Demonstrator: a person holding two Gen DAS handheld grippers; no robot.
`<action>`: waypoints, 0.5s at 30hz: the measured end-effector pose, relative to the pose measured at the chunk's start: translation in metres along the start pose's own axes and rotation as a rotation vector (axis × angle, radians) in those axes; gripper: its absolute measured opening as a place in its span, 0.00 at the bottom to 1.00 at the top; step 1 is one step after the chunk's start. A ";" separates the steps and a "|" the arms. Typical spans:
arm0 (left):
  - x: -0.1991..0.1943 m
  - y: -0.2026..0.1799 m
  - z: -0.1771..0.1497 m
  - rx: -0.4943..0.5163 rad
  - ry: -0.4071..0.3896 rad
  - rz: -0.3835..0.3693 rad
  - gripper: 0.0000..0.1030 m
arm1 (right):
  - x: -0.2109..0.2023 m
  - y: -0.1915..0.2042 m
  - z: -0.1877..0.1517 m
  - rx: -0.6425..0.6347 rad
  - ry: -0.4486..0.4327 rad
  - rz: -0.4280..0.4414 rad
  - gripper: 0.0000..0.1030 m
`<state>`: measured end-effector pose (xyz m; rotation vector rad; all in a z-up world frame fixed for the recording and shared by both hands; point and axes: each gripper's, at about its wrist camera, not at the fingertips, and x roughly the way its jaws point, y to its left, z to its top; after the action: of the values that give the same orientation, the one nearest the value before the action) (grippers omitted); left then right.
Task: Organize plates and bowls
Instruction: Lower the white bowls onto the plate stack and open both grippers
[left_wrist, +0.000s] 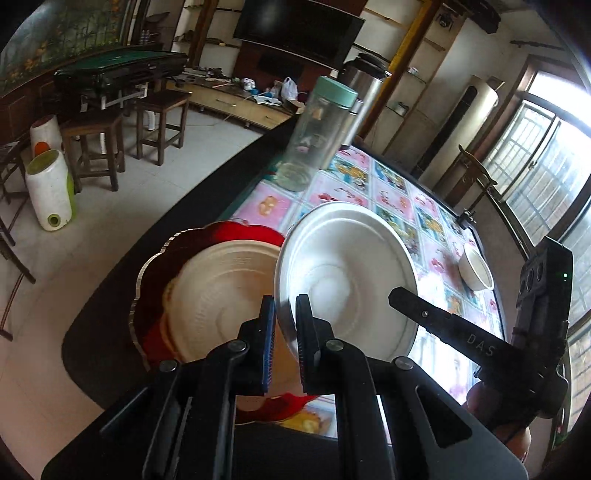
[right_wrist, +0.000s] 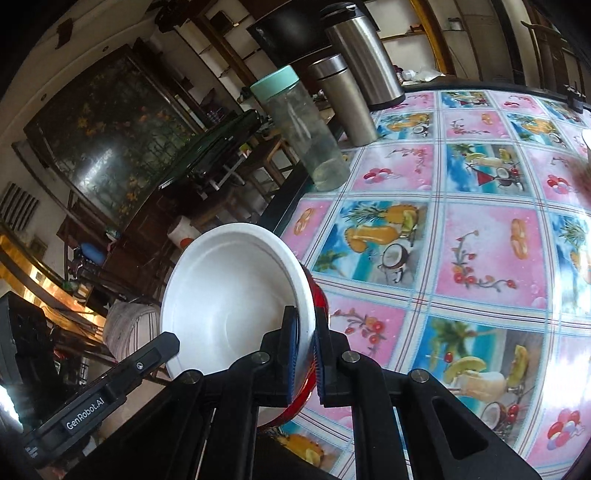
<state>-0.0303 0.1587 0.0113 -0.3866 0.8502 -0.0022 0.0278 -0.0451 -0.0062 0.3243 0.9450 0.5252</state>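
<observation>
The left tool (left_wrist: 285, 325) is closed on the near rim of a metal plate (left_wrist: 332, 236) that carries a white paper bowl (left_wrist: 343, 266) inside it, and holds the pair tilted up over the counter (left_wrist: 399, 184), whose cloth is printed with fruit and drinks. To the left of it, a second white paper plate (left_wrist: 221, 288) sits on a red plate (left_wrist: 251, 230) with a scalloped edge, near the counter's dark border.

In the right wrist view, the right tool (right_wrist: 304, 354) pinches a white paper bowl (right_wrist: 229, 295) together with the red plate (right_wrist: 317, 299) behind it, fingers nearly shut on the stacked rims, and the stack is lifted and leaning. It is probably the same red stack seen from the left camera, though the fisheye makes that hard to confirm.

A small bowl (left_wrist: 476, 266) rests alone farther across the counter. A clear bottle with a green lid (right_wrist: 295, 129) and two steel flasks (right_wrist: 347, 96) stand near the far edge.

The step in hand looks like bringing the two stacks together. To do it well, each tool should keep a firm grip on the rims, since thin paper slips easily against metal. Levelling the stacks first would stop the inner bowls sliding out. One should be lowered centred onto the other, clear of the bottle.
</observation>
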 end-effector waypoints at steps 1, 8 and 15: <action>0.000 0.004 -0.001 -0.003 0.003 0.010 0.08 | 0.004 0.003 -0.001 -0.006 0.008 0.001 0.08; 0.013 0.032 -0.010 -0.041 0.045 0.038 0.09 | 0.029 0.018 -0.008 -0.044 0.055 -0.004 0.08; 0.022 0.045 -0.014 -0.058 0.070 0.060 0.09 | 0.046 0.024 -0.013 -0.057 0.083 -0.012 0.08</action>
<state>-0.0329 0.1927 -0.0284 -0.4173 0.9329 0.0653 0.0322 0.0010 -0.0326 0.2465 1.0096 0.5570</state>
